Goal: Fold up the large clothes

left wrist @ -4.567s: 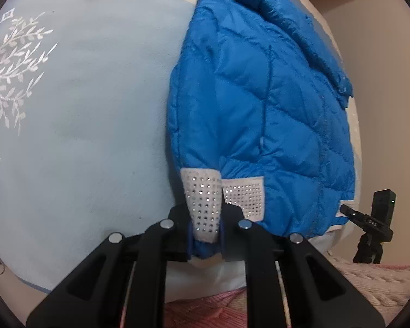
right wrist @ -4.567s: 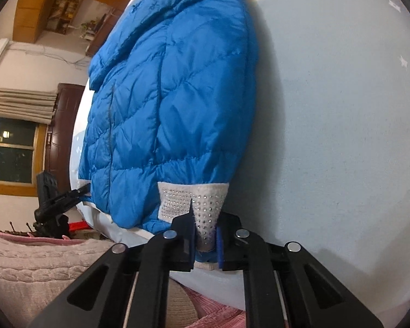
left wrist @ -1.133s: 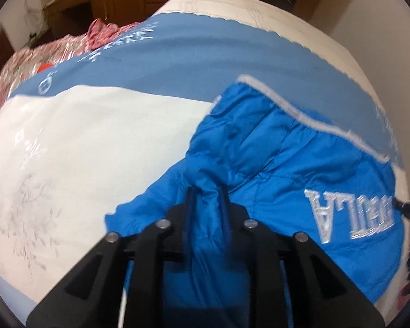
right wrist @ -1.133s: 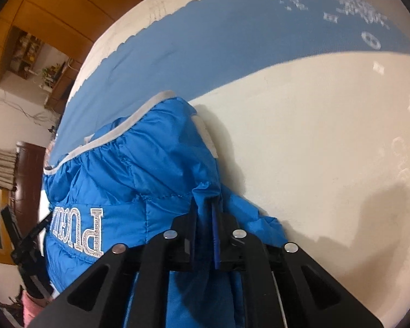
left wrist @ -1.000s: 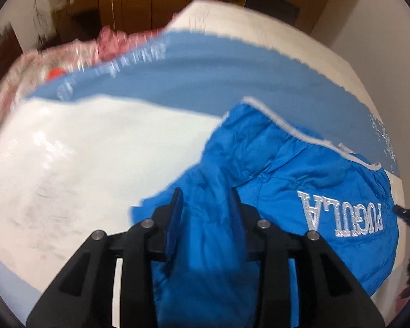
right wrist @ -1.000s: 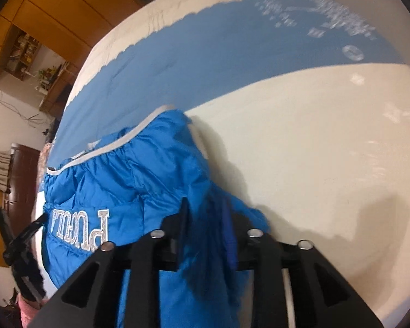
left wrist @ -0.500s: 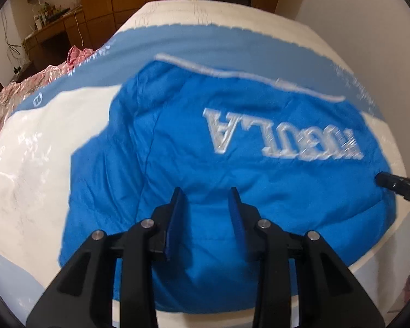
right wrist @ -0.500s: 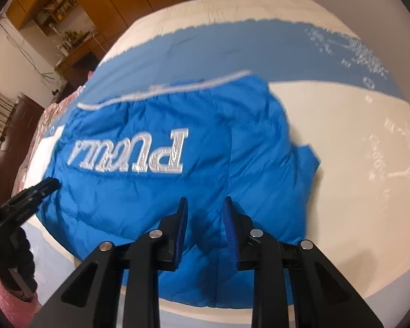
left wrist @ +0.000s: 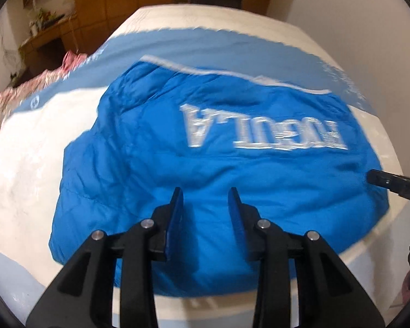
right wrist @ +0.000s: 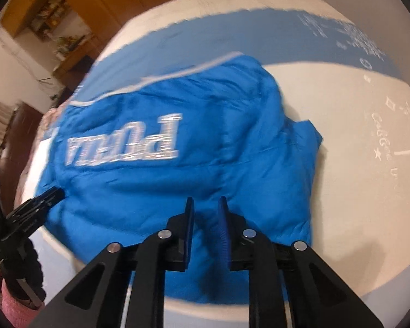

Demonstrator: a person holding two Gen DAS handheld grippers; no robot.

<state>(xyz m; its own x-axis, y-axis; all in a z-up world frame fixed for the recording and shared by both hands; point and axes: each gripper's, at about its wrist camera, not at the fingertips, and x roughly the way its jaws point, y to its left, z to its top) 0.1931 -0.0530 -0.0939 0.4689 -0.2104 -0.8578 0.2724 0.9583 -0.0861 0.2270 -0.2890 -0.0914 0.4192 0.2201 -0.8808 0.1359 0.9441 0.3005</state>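
left wrist view is showing a blue puffer jacket [left wrist: 205, 164] lying folded on the bed cover [left wrist: 22, 164], white lettering [left wrist: 262, 134] facing up and reading upside down, a pale trimmed edge [left wrist: 232, 73] sitting at the far side over the cover's blue band [left wrist: 205, 43]. step in hand, as judged: letting go after a fold and checking the bundle. doing it well is meaning lifting both claws straight up and clear so no fabric is snagging on the pads, then pressing or smoothing the puffy top so trapped air is not springing the fold open; the loose flap [right wrist: 309, 136] poking out at the right side in the right wrist view is looking like the part needing tucking in line with the rest. left gripper [left wrist: 206, 199]: jaws standing wide apart, gripping nothing, hovering over the jacket's near half; contact with the cloth is not being told from this angle. right gripper [right wrist: 206, 209]: jaws parted more narrowly, a clear gap showing between the ribbed blue pads [right wrist: 223, 235], nothing clamped; jacket fabric is lying under and beyond the tips. jacket position: near the close edge of the bed, centred between both claws. also listing a black tripod-mounted device [right wrist: 32, 216] standing just beside the bed's corner, and wooden cabinets [left wrist: 117, 8] well beyond the bed.
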